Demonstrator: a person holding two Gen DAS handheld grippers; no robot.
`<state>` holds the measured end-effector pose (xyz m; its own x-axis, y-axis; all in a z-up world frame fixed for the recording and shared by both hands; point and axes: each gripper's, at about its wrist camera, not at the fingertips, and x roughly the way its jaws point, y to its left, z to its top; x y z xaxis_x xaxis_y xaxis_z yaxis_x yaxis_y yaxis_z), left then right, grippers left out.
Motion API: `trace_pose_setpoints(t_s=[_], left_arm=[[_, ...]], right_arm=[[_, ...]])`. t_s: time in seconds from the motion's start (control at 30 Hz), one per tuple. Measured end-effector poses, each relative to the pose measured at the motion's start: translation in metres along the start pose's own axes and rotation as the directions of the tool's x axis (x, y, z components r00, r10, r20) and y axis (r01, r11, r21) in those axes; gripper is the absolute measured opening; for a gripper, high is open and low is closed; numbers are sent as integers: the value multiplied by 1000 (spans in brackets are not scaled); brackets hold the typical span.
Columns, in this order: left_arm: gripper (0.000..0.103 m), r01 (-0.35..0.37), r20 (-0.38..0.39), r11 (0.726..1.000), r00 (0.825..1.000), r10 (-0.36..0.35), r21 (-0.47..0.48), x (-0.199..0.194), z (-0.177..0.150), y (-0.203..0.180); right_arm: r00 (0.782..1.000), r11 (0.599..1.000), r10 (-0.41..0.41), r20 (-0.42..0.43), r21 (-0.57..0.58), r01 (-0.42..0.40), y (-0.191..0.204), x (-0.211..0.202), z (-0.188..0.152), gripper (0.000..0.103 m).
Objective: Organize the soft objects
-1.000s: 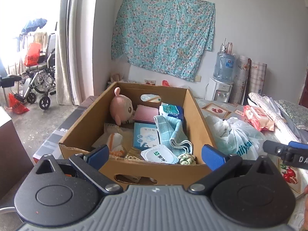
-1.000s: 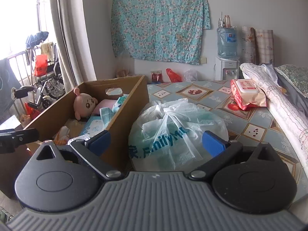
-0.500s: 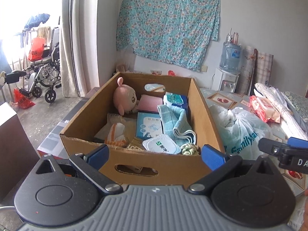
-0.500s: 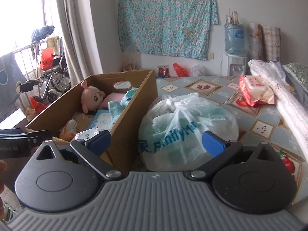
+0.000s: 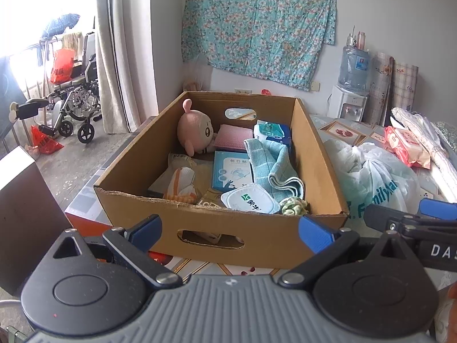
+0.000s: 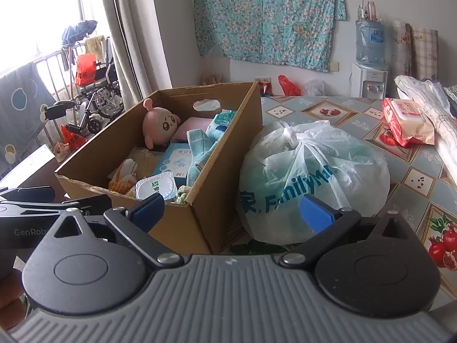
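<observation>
A cardboard box (image 5: 217, 234) (image 6: 200, 217) sits on the table with a pink plush toy (image 5: 194, 133) (image 6: 160, 127), a blue towel (image 5: 280, 168) (image 6: 200, 148), a pink pad (image 5: 232, 140), tissue packs (image 5: 272, 131), a mask box (image 5: 231, 171), a green scrunchie (image 5: 294, 205) and an orange-white cloth (image 5: 182, 183) inside. My left gripper (image 5: 231, 231) hangs open in front of the box's near wall, holding nothing. To the right, my right gripper (image 6: 231, 214) is open and empty, facing the box corner and a tied white plastic bag (image 6: 311, 180) (image 5: 377, 177).
A wet-wipes pack (image 6: 405, 120) and rolled bedding (image 6: 428, 105) lie on the patterned tablecloth (image 6: 414, 177) at right. A water dispenser (image 6: 370, 57) stands by the back wall. A wheelchair (image 5: 74, 97) and curtain (image 5: 125, 51) are off to the left.
Both grippers have pulled back and risen, so the box and the bag appear farther away and more from above. Nothing in the box has moved.
</observation>
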<state>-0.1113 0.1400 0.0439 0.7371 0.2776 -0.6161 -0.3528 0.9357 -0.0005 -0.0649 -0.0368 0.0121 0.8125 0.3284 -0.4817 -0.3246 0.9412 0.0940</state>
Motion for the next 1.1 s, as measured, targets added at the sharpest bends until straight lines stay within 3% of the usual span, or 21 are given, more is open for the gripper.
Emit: trace_pose_setpoints(t_s=[1.1], left_arm=[[103,-30,-35,999,999,32,32,18,-2,1]], right_arm=[[998,997,-32,-50,-66,29,2,22,1,102]])
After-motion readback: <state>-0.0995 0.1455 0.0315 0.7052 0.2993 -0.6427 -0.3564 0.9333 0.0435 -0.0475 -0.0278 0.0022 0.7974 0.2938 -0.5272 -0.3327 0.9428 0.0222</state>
